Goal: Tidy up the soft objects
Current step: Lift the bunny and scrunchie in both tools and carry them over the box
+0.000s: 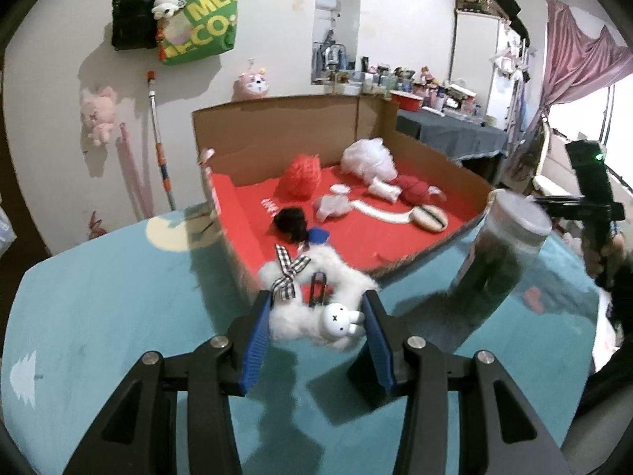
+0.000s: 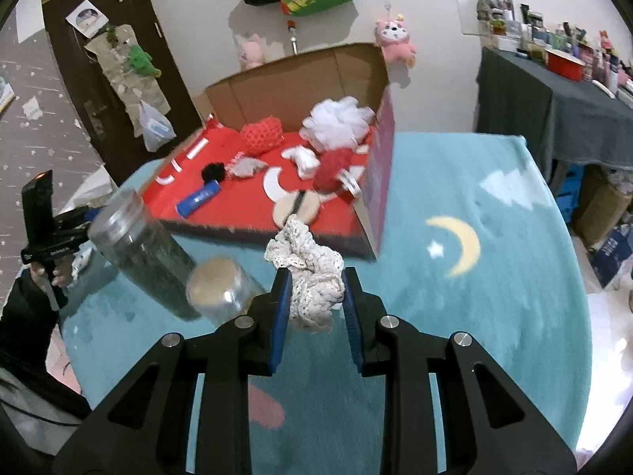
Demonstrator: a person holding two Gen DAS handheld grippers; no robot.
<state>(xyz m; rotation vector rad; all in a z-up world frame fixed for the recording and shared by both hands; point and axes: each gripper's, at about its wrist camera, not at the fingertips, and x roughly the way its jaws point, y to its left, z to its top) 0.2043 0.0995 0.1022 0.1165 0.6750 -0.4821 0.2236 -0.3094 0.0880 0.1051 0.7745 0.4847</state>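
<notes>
My left gripper (image 1: 318, 310) is shut on a white fluffy rabbit charm (image 1: 316, 308) with a checked bow, held above the teal table just in front of the cardboard box (image 1: 285, 130). My right gripper (image 2: 316, 291) is shut on a cream lace scrunchie (image 2: 306, 269), held near the box's front edge (image 2: 277, 235). The box has a red floor and holds a red pouf (image 1: 300, 176), a white mesh pouf (image 1: 368, 158), a red bundle (image 1: 415, 190), a black scrunchie (image 1: 290, 221) and other small soft items.
A tall clear jar with dark contents (image 1: 502, 245) stands right of the box; it also shows in the right wrist view (image 2: 138, 253) beside a shorter cork-lidded jar (image 2: 221, 289). A cluttered side table (image 1: 447, 118) stands behind. Bags hang on the wall (image 1: 198, 16).
</notes>
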